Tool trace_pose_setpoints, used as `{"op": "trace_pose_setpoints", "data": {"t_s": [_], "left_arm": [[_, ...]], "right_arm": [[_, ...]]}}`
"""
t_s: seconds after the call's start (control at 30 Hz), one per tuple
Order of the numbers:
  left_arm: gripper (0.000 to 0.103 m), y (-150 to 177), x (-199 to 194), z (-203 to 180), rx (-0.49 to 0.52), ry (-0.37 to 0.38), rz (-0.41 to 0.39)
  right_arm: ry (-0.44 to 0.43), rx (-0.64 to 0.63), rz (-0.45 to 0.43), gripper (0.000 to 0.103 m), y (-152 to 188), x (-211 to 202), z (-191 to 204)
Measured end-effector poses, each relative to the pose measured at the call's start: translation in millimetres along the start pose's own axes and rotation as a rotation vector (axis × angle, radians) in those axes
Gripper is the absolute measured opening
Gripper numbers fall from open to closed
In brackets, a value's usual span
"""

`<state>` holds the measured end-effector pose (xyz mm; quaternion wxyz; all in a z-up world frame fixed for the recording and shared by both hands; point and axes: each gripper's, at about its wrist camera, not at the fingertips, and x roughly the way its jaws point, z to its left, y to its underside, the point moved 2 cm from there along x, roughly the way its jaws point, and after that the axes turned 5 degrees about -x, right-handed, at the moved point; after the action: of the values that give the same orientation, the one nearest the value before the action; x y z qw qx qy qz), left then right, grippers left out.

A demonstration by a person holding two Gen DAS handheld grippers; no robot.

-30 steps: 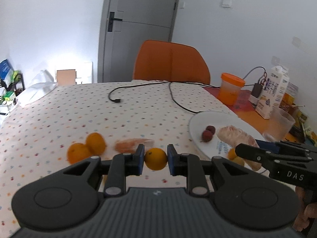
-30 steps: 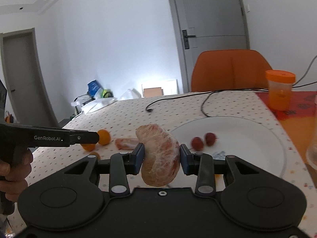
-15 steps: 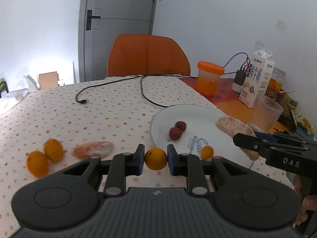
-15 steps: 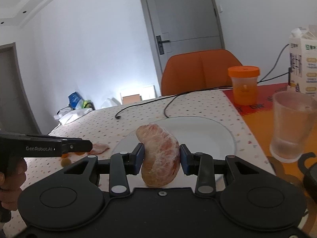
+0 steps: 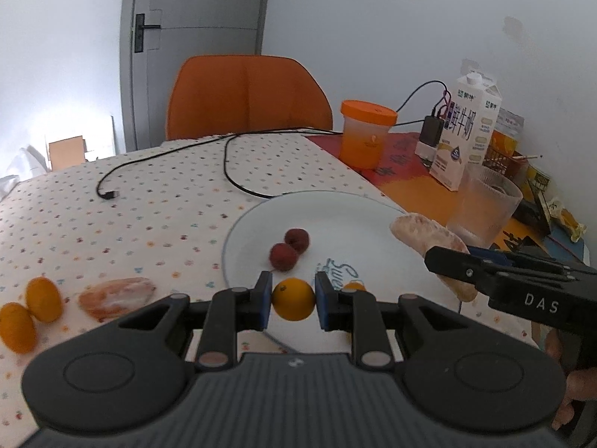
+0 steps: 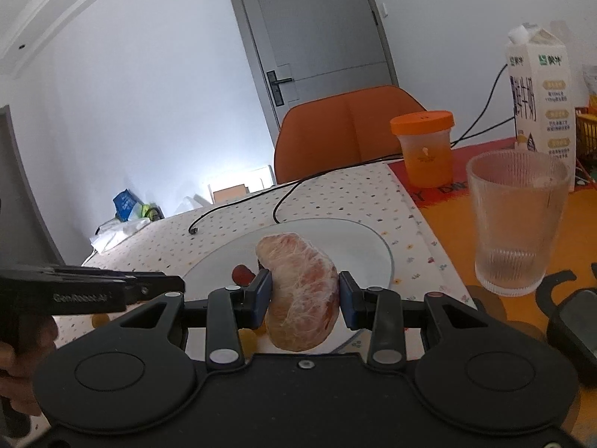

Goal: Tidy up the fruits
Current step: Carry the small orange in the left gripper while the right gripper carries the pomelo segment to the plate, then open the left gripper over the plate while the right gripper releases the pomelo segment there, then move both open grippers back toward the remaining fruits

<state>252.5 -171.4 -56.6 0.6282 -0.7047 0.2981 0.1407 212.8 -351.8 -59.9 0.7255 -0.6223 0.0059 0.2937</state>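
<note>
"DAS" stands on the right gripper [image 5: 440, 261], "GenRobot.AI" on the left gripper [image 6: 179, 283], "Swe" on the plate [image 5: 373, 216].

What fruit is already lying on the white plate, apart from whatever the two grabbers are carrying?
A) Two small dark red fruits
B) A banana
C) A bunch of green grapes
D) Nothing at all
A: two small dark red fruits sit side by side on the white plate, just beyond the small orange pinched in the left gripper.
</note>
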Motion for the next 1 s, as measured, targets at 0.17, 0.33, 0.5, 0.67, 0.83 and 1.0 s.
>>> {"op": "trace_pose_setpoints", "data": {"t_s": [0.17, 0.33, 0.5, 0.67, 0.83, 1.0], "left_arm": [[0.023, -2.5, 9.0, -0.5, -0.013, 0.003, 0.012], [0.027, -1.8, 8.0, 1.3, -0.02, 0.003, 0.007], [0.027, -1.4, -2.3, 15.7, -0.042, -0.032, -0.004], [0.03, 3.2, -13.6, 37.1, -0.079, -0.073, -0.006], [0.033, 8.7, -25.4, 53.7, -0.115, -0.096, -0.01], [0.037, 12.6, -35.2, 64.3, -0.129, -0.109, -0.012]], "right_arm": [[0.016, 0.016, 0.007, 0.036, 1.5, 2.9, -7.3], [0.02, 0.022, 0.013, 0.036, 2.6, 8.0, -8.4], [0.029, 0.023, 0.019, 0.036, 3.4, 11.7, -6.5], [0.03, 0.025, 0.019, 0.036, 1.8, 13.5, -2.4], [0.071, 0.028, 0.019, 0.042, -2.4, 16.0, 3.1], [0.047, 0.009, 0.016, 0.049, -5.1, 14.1, 17.3]]}}
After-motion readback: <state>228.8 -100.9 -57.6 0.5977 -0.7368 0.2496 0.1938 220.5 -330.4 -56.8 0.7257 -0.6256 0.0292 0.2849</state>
